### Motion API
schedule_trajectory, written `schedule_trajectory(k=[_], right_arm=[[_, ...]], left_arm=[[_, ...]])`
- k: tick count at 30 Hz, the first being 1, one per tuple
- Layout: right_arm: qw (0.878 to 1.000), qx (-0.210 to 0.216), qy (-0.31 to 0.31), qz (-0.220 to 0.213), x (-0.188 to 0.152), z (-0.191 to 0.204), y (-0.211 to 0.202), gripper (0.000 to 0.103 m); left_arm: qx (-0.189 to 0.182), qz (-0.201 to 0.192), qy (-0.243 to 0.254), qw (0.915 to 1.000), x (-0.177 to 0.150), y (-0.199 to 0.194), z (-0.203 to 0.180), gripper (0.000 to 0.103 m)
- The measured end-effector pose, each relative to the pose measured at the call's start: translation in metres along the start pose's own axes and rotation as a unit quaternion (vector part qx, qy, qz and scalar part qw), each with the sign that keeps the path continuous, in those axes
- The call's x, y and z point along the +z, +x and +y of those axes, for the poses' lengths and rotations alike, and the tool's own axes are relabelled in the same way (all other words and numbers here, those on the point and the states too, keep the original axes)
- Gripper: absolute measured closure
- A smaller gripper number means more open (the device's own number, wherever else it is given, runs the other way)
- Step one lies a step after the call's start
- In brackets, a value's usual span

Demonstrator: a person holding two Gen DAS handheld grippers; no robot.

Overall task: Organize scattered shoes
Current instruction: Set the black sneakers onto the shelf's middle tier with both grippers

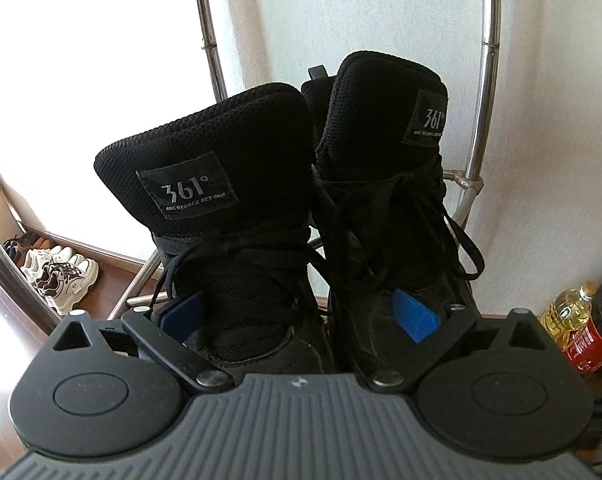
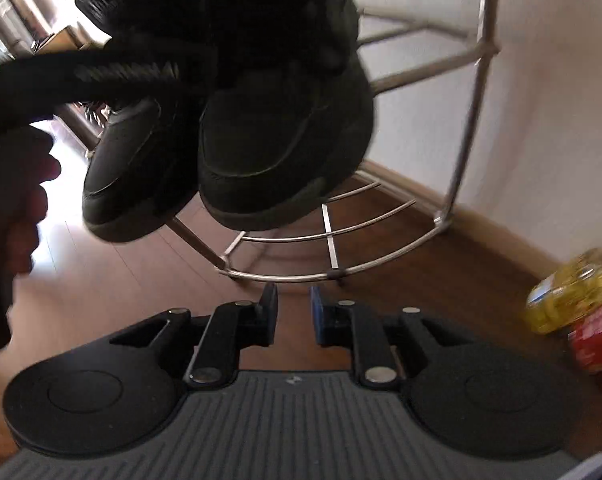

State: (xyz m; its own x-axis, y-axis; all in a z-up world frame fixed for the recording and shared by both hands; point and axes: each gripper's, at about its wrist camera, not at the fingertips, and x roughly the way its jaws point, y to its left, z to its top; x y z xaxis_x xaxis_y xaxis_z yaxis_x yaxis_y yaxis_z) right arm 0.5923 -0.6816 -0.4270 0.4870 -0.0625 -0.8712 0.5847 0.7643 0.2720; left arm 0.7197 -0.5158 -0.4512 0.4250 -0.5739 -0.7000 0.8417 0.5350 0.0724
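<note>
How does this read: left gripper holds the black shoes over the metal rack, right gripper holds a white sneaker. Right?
No. The right gripper holds nothing: the right wrist view shows only floor in the narrow gap between its jaws. The left gripper does hold the black shoes over the metal rack.

"361°" on both black boots' (image 1: 261,216) tongue labels
</note>
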Motion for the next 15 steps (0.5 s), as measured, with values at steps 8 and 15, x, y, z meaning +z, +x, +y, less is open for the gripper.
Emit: schedule_trajectory(k=[8, 15], right_arm=[[0.997, -0.032, 0.057, -0.029, 0.038, -0.010, 0.013, 0.084], [0.991, -0.057, 0.117, -0.035, 0.072, -0.057, 0.026, 0.086]], left_arm=[[-0.009, -0.005, -0.010, 0.9999, 0.003, 0.001, -0.004, 0.002], [0.003, -0.009, 0.010, 0.9999, 0.014, 0.020, -0.020, 0.001]])
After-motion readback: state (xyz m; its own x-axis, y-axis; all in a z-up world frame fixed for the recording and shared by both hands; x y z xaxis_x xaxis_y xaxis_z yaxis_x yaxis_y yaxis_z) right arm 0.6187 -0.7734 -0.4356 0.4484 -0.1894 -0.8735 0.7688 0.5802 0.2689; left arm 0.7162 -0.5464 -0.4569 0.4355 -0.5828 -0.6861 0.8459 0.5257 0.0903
